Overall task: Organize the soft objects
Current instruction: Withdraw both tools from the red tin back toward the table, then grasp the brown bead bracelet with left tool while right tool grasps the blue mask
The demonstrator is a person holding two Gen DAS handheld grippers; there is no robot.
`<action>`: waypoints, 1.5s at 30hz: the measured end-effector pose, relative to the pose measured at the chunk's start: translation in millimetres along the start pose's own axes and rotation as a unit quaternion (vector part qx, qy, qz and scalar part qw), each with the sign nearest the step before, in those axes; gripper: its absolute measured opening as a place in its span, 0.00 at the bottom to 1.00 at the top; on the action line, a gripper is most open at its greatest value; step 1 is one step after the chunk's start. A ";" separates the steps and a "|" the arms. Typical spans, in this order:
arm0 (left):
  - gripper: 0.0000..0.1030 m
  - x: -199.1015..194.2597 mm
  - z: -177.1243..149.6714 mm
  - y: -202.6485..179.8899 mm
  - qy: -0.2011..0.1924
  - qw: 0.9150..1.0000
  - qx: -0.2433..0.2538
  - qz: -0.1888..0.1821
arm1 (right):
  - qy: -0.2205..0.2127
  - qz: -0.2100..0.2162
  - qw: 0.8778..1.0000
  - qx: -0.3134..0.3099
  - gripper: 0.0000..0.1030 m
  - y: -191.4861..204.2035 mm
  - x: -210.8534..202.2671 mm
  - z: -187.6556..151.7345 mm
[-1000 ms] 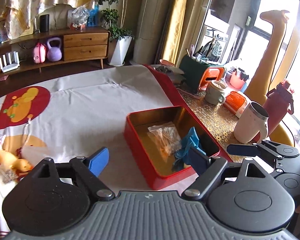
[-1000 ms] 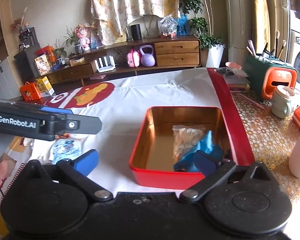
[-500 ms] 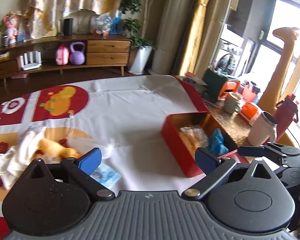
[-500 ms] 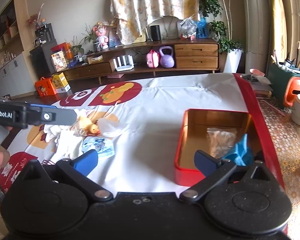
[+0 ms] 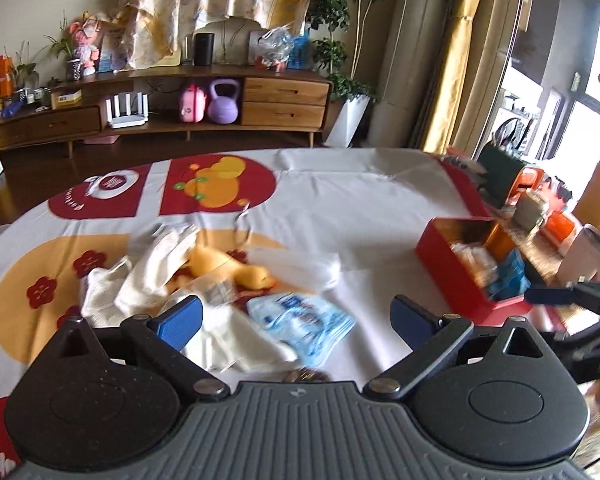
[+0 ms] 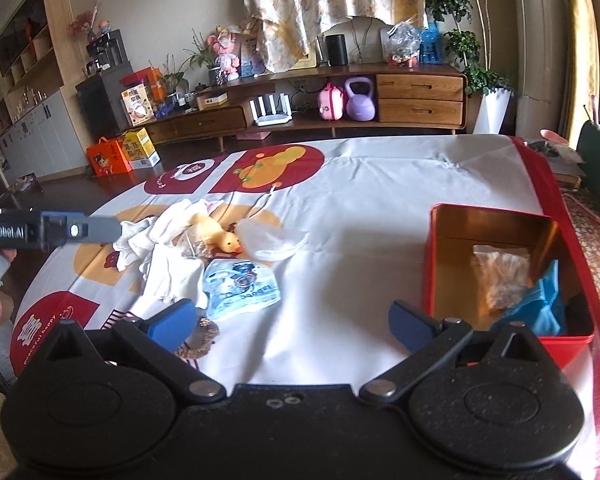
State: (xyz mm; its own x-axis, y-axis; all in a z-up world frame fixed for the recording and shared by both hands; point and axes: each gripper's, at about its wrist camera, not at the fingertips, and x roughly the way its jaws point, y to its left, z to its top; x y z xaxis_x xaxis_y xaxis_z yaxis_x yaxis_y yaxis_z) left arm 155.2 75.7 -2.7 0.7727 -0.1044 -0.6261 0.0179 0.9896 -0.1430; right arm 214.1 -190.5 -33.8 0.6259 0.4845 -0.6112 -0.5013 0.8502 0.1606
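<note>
Left gripper (image 5: 296, 316): jaws spread wide, just opened further, nothing between the blue pads; hovering over the pile of soft things.
Right gripper (image 6: 292, 320): jaws wide apart, empty, above the bare cloth between the pile and the tin.
Counter (image 6: 380, 184): covered by a white cloth with red and orange prints.
Red tin (image 6: 430, 264): open, at 3 o'clock of the right wrist view, near the red border of the cloth; gold inside.
Clear bag (image 6: 500, 276): lying inside the tin, brownish contents, against the blue cloth (image 6: 548, 308) at the tin's right wall.
White cloths (image 5: 148, 276): crumpled heap at 9 o'clock of the left wrist view, well apart from the tin.
Yellow duck toy (image 6: 220, 236): resting on the heap, beak toward a translucent white pouch (image 6: 272, 240) just beside it.
Blue printed packet (image 5: 300, 320): flat on the counter, touching the heap's near edge, between the left gripper's fingers in that view.
Blur: left wrist view smeared, fine detail of the pile unreadable.
</note>
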 end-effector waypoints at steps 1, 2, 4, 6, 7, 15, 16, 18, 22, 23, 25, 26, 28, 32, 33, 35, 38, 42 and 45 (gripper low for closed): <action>0.98 0.3 -4.5 2.3 0.001 1.000 0.000 0.000 | 0.001 0.000 1.000 -0.001 0.99 2.6 2.6 0.4; 0.98 0.8 -8.9 4.4 0.001 1.000 -0.001 -0.001 | 0.003 0.001 1.000 -0.002 0.99 4.9 5.2 1.1; 0.98 1.5 -17.9 6.6 0.003 1.000 0.000 -0.004 | 0.004 0.001 1.000 -0.004 0.99 8.4 10.4 2.6; 0.98 2.9 -26.0 5.7 0.004 1.000 0.003 0.000 | 0.006 0.004 1.000 -0.004 0.99 11.0 16.8 4.8; 0.98 3.9 -29.2 5.2 0.004 1.000 0.003 0.001 | 0.008 0.007 1.000 -0.004 0.99 12.5 20.7 5.8; 0.98 28.9 -51.4 0.0 0.035 0.999 -0.012 -0.029 | 0.037 0.025 0.999 -0.024 0.99 29.5 61.7 12.1; 0.98 31.9 -53.8 -1.1 0.037 0.999 -0.011 -0.028 | 0.041 0.027 0.998 -0.028 0.99 31.0 67.1 12.8; 0.98 37.5 -57.1 -1.7 0.043 0.998 -0.013 -0.033 | 0.050 0.028 0.998 -0.033 0.99 33.3 78.2 13.6; 0.98 45.8 -60.6 -2.4 0.049 0.998 -0.013 -0.036 | 0.066 0.036 0.996 -0.040 0.99 37.0 101.6 15.0; 0.98 48.0 -60.8 -2.8 0.051 0.998 -0.012 -0.035 | 0.071 0.040 0.996 -0.042 0.99 37.5 107.0 15.0; 0.98 52.1 -61.8 -3.4 0.053 0.998 -0.012 -0.037 | 0.078 0.047 0.995 -0.052 0.99 40.3 118.1 15.4; 0.98 54.7 -61.8 -3.3 0.055 0.998 -0.012 -0.036 | 0.082 0.050 0.994 -0.055 0.99 42.1 124.1 15.6; 0.98 59.3 -62.5 -3.9 0.058 0.998 -0.013 -0.035 | 0.090 0.056 0.993 -0.059 0.99 45.8 135.1 15.7; 0.97 67.3 -65.0 -8.8 0.063 0.997 -0.002 -0.037 | 0.099 0.057 0.991 -0.067 0.99 50.9 153.9 16.7; 0.97 69.7 -66.0 -10.1 0.066 0.997 0.001 -0.036 | 0.100 0.057 0.991 -0.068 0.99 51.3 157.8 17.1; 0.97 74.5 -67.4 -11.1 0.071 0.997 -0.001 -0.037 | 0.102 0.057 0.991 -0.068 0.99 51.1 164.7 17.6; 0.97 80.7 -68.7 -13.1 0.077 0.996 0.002 -0.035 | 0.109 0.062 0.989 -0.074 0.98 52.3 174.2 16.8; 0.97 88.2 -71.1 -14.9 0.083 0.996 0.007 -0.034 | 0.116 0.047 0.989 -0.082 0.93 51.4 184.8 12.2; 0.97 94.6 -74.1 -17.5 0.087 0.996 0.017 -0.027 | 0.121 0.044 0.988 -0.081 0.89 45.5 190.6 10.8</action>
State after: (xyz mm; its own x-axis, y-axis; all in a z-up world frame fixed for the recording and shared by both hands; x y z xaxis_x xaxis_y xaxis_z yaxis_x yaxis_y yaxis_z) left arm 181.0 41.1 -116.1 0.6493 -0.1701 -0.7413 0.0796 0.9845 -0.1561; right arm 317.0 -57.2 -134.7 0.4246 0.4746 -0.7710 -0.6479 0.7541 0.1074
